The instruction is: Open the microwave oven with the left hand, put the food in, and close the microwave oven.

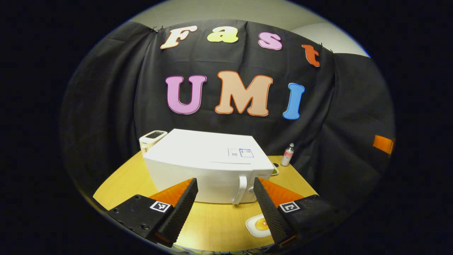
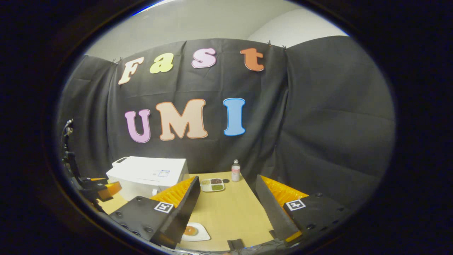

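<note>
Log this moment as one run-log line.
stage: approach | microwave: shut | left gripper: open, facing door handle | right gripper: open | fried egg: on table

We see the fried egg plate [image 1: 260, 225] partly hidden behind a finger; the divided tray [image 2: 212, 185] holds foods too small to identify.

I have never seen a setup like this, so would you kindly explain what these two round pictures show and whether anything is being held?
A person holds a two-finger gripper in each hand, each carrying a camera looking along its fingers. In the left gripper view, the left gripper is open and empty, facing the closed white microwave oven and its door handle on the wooden table. In the right gripper view, the right gripper is open and empty too. A plate with a fried egg lies near it; beyond are a divided tray of food and a small bottle.
</note>
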A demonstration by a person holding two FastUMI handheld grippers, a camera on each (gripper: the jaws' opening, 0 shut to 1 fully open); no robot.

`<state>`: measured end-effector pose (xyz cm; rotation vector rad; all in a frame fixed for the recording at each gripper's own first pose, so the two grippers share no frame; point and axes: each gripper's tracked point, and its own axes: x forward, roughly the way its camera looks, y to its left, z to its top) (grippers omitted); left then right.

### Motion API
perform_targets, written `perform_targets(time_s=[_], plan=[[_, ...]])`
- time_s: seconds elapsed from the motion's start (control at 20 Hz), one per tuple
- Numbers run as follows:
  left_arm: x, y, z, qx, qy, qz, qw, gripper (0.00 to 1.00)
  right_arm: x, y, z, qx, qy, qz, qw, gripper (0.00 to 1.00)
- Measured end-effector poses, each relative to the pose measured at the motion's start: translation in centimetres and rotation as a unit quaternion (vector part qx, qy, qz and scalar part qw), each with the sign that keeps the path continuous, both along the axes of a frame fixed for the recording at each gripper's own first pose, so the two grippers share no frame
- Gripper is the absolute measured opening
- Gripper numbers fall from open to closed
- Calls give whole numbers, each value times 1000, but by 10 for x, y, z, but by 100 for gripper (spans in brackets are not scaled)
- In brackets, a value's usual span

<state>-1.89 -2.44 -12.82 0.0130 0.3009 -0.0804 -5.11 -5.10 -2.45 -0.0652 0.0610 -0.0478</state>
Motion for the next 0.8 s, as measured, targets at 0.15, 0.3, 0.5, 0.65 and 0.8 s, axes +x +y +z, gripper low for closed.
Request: perform_targets(time_s=[0.15,0.3,0.5,0.65,0.8], plan=[[9,-6,-29,-22,30,-14,999,96,-2,-9,-1,-4,0,-10,1000,92],[21,-11,-68,-25,54,-30,998,96,-5,-14,-4,-6,6,-23,1000,92],[43,-14,-117,-12,83,-43,996,96,-10,-18,-6,-4,9,-40,999,92],[59,-17,-149,2,111,-55,992,96,-12,-19,-14,-5,16,-50,999,92],[78,-26,-171,7,127,-63,990,96,-10,-16,-24,1,27,-54,998,92]])
